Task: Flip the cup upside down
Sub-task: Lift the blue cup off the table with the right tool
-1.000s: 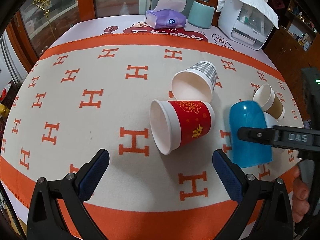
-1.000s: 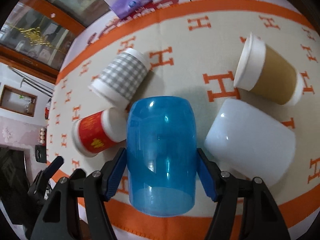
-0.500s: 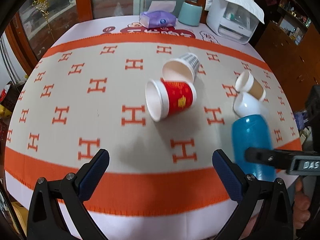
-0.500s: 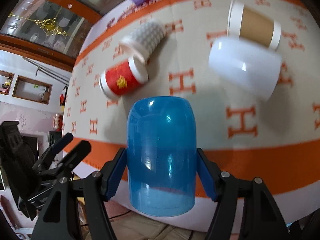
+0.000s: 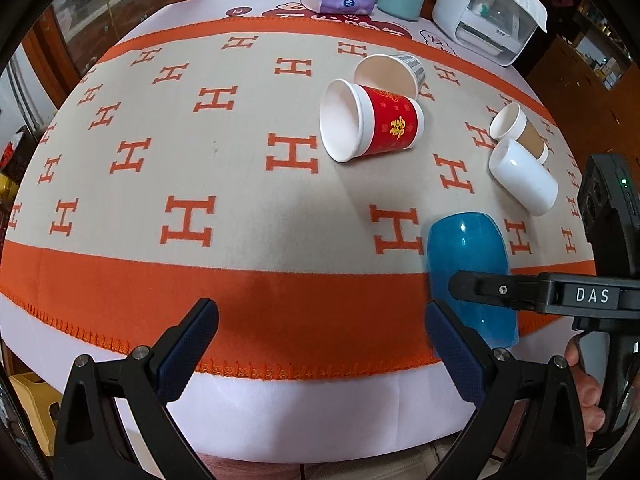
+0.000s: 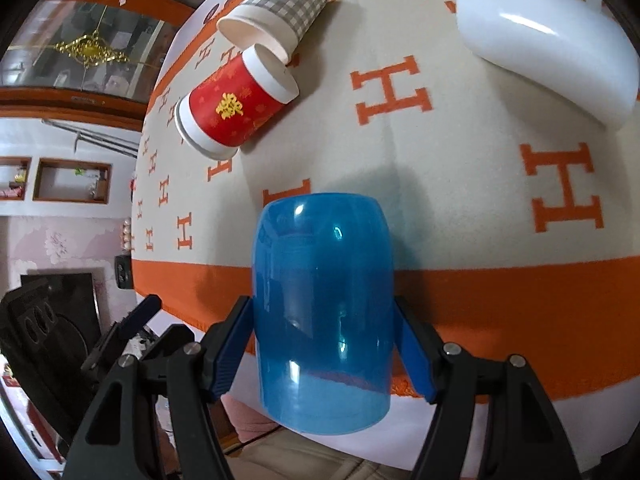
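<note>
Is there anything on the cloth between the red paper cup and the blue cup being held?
No. In the right wrist view, only bare H-patterned cloth lies between the red cup and the blue cup in the right gripper; the left wrist view agrees.

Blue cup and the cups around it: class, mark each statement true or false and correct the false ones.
1. The right tongs are shut on the blue cup. True.
2. The left tongs hold the red paper cup. False: they are open and hold nothing.
3. The red paper cup lies on its side on the tablecloth. True.
4. The white plastic cup stands upright. False: it lies on its side.
5. The grey checked paper cup lies right next to the red one. True.
</note>
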`<state>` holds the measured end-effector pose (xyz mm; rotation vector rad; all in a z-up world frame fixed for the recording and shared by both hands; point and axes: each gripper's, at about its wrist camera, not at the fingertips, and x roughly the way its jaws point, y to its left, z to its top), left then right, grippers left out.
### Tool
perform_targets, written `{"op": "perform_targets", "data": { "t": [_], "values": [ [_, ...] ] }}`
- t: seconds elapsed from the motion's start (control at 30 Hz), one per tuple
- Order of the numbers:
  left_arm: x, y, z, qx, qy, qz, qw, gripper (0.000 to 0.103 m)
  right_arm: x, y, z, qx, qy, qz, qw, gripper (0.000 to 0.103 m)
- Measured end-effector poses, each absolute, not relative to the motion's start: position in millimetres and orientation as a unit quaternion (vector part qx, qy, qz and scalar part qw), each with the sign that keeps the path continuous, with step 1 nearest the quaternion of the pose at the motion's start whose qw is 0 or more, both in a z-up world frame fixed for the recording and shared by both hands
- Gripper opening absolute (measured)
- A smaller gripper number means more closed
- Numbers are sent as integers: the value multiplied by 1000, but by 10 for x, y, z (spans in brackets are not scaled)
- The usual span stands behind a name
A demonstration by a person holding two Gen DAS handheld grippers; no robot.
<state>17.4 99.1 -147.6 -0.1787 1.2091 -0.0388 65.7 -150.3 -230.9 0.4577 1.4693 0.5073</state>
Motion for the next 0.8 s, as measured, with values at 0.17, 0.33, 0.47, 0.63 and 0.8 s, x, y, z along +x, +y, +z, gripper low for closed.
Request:
{"op": "perform_targets", "data": {
  "t": [0.17,0.33,0.47,0.63,0.8],
  "values": [
    [218,932,-1458,-83,566,-27,820,102,661,-1589,-2330,222,656,228,684,74],
    [242,865,-1431,-77,565,-38,821,102,643,-1660,-2314,236,652,235,681,74],
    [259,832,-1405,-74,563,-42,822,102,629,-1704,-2268,236,647,239,685,76],
    [271,809,-1386,-74,564,-47,821,102,603,-1713,-2231,233,645,246,685,76],
    [289,765,-1357,-77,567,-58,818,102,530,-1761,-2111,224,630,248,701,76]
  ]
}}
